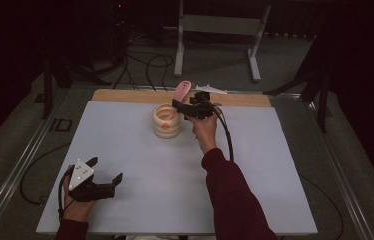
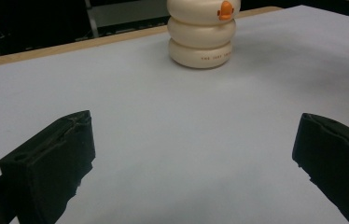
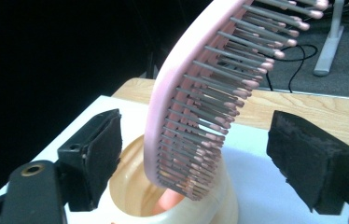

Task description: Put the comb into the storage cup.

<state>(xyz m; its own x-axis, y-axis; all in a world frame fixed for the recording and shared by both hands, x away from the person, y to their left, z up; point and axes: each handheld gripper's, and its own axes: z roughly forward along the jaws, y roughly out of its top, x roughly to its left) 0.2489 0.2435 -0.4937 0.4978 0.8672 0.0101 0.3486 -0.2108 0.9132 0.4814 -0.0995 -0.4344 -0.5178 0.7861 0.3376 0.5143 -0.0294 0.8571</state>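
Observation:
A cream ribbed holder (image 1: 167, 121) stands on the white table top (image 1: 125, 150) toward the back. A pink hairbrush (image 1: 180, 92) stands in it handle down and leans to the back right. My right gripper (image 1: 181, 107) is at the brush, open. In the right gripper view its pads (image 3: 101, 144) stand apart on either side of the brush (image 3: 196, 107) without touching it, above the holder (image 3: 130, 196). My left gripper (image 1: 107, 169) rests near the front left, open and with nothing in it. In the left gripper view it (image 2: 196, 122) points at the holder (image 2: 202, 35).
A bare wooden strip (image 1: 125, 95) runs along the table's back edge, with a small white object (image 1: 211, 89) on it. Behind the table, a metal stand (image 1: 220, 25) and cables (image 1: 150, 65) are on the floor. Dark surroundings lie to both sides.

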